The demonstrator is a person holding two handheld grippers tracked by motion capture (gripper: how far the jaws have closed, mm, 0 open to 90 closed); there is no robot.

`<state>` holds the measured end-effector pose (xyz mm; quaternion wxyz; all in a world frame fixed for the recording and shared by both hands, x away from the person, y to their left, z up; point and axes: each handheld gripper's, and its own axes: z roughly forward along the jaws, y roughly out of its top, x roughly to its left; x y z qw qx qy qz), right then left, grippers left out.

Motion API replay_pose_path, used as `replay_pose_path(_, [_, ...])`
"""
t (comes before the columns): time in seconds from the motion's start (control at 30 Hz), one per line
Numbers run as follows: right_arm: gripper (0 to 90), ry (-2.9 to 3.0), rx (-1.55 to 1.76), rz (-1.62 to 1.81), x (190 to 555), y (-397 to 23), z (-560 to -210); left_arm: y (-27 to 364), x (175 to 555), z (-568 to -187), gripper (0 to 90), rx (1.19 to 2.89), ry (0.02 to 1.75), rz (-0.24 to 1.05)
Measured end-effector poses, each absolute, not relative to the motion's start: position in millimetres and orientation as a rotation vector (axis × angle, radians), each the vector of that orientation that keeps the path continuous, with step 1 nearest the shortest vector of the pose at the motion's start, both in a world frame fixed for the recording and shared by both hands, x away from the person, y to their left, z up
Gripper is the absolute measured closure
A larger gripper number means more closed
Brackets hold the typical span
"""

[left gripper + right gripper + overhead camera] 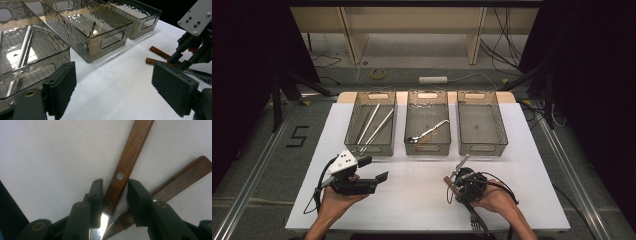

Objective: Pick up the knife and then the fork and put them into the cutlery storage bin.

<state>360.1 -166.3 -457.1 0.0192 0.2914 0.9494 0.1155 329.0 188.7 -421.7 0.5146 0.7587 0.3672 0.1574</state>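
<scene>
The right gripper points down at the white table, its jaws partly spread and straddling the wooden handle of a knife; the left jaw lies against or just beside the handle's edge, while a gap shows between the handle and the right jaw, so the pads do not yet pinch it. A second wooden handle runs out from under the right jaw, slanting away to the right, and the two pieces cross near their blades just below the jaws. In the high view this gripper sits at the near right of the table, with the handles poking out on its left side and the head of a fork sticking out behind it, by the person's wrist. The left gripper is held level above the table with its jaws spread wide and nothing between them. Ahead of it stand three clear bins: the left bin, closest to its left jaw, holds long metal rods; the middle bin holds a spoon; the right bin stands farthest. Off its right jaw lie the two wooden handles, touching the table beneath the right gripper.
</scene>
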Motion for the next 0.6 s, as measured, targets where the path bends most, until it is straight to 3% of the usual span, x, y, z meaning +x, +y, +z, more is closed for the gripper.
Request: replay_pose_path(0.6, [74.2,2.957,0.881,0.312,363.8,-164.4,-456.7,188.6,328.6,-421.5,19.8,1.821,0.885,0.376])
